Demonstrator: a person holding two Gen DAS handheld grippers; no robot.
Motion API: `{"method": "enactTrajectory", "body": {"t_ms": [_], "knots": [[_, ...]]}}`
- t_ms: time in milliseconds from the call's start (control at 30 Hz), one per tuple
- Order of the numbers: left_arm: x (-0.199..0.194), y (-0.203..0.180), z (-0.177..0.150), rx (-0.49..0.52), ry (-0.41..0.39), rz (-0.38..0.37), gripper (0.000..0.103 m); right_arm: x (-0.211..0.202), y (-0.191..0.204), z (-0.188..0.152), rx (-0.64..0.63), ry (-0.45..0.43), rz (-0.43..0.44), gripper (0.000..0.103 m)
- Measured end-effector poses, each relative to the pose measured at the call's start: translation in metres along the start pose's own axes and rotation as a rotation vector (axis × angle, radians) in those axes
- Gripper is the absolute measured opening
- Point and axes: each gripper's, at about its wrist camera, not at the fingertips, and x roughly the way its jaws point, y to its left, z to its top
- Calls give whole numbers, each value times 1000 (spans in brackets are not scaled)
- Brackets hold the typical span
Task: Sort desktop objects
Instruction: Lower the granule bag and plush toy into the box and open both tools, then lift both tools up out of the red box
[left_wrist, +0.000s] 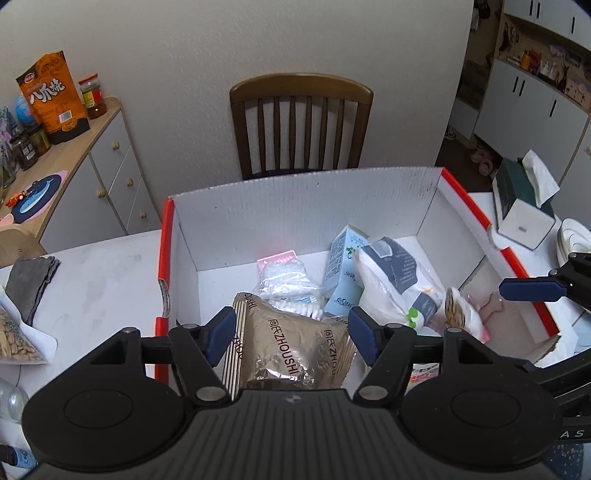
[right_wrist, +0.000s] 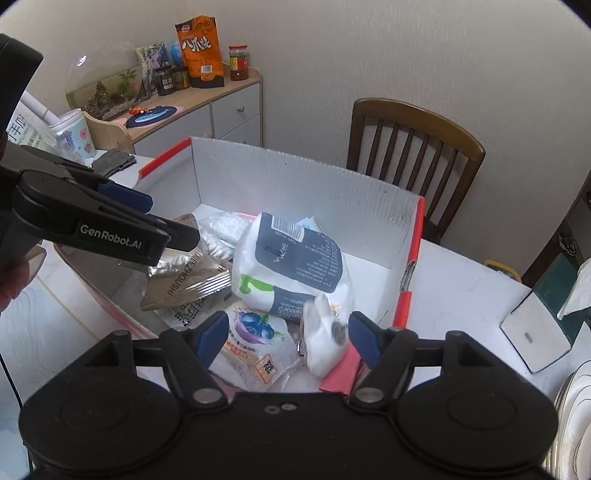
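A white cardboard box with red edges (left_wrist: 303, 206) (right_wrist: 295, 177) stands on the white table and holds the sorted items. My left gripper (left_wrist: 291, 334) is open over the box, its fingers on either side of a silver ZHOUSHI foil packet (left_wrist: 291, 347) (right_wrist: 188, 277); I cannot tell whether they touch it. My right gripper (right_wrist: 286, 334) is open above the box's near corner, over a small white plush toy (right_wrist: 323, 339) (left_wrist: 463, 310) and a blueberry snack bag (right_wrist: 255, 339). A white and dark tissue pack (left_wrist: 399, 284) (right_wrist: 291, 266), a light blue carton (left_wrist: 343, 269) and a cotton swab bag (left_wrist: 286, 280) lie inside.
A wooden chair (left_wrist: 301, 122) (right_wrist: 413, 147) stands behind the table. A tissue box holder (left_wrist: 524, 206) (right_wrist: 543, 325) and white plates (right_wrist: 572, 417) sit to the right. A grey cloth (left_wrist: 31, 284) and a nut bag (left_wrist: 18, 339) lie to the left. A sideboard (right_wrist: 207, 107) holds jars.
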Motion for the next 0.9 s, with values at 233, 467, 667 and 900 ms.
{"method": "enactTrajectory", "body": {"t_ms": [233,467,667,900], "knots": [[-23,-5,-4,-6,-35,10,66,-20,1,1,10,-38,15,74],[-52,-12,-9,-25,-91,29,66,-41,4,0,8,-61,35,76],[-74,-15,-18,-45,-114,14,66,-66,10,-2,-8,-90,58,78],[-100,-20,-32,-31,-146,9,68,-88,9,-6,11,-128,82,85]]}}
